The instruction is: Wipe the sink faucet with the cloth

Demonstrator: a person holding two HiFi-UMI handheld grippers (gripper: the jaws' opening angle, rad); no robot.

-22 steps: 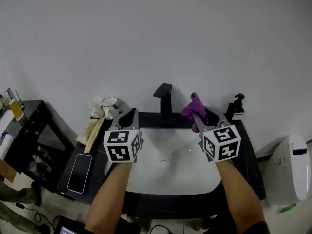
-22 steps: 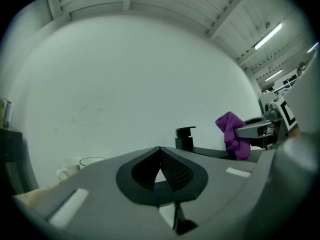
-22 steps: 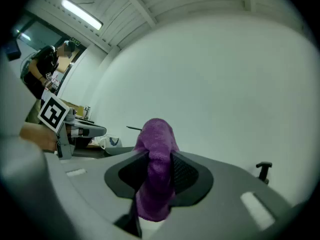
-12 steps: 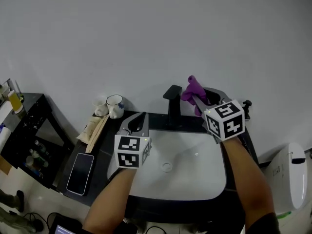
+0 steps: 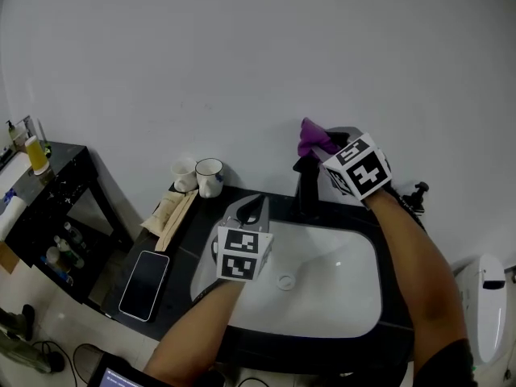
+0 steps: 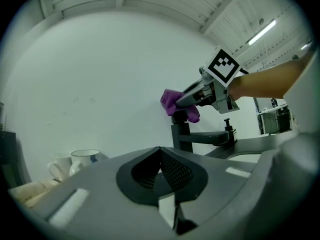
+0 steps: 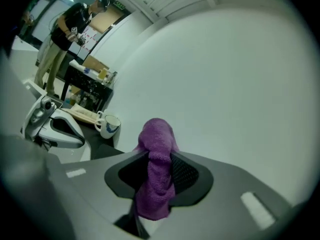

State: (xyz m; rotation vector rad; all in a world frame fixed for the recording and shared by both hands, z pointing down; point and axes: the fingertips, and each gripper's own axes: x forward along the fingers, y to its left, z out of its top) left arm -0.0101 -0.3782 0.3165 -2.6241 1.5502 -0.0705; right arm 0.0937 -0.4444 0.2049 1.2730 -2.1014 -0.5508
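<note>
The right gripper (image 5: 322, 146) is reaching toward the upper middle of the head view, its jaws clamping a purple cloth (image 5: 311, 135). In the right gripper view the cloth (image 7: 156, 169) is filling the gap between the pads and bulging out above them. From the left gripper view, the cloth (image 6: 175, 103) is sitting on top of the black faucet (image 6: 182, 136) and appears to be touching it.

The left gripper (image 5: 251, 206) is hovering over the left part of the white sink (image 5: 339, 293), at centre frame. Its jaws are lying together with nothing between them (image 6: 161, 170).

The only print showing clearly is the black-and-white square patterning on the two marker cubes. A white mug (image 5: 211, 176) with a small blue mark is standing at the back left of the counter. A dark phone (image 5: 143, 274) is lying face up at lower left, its screen blank. A person (image 7: 65, 34) is standing in the upper left of the right gripper view.
</note>
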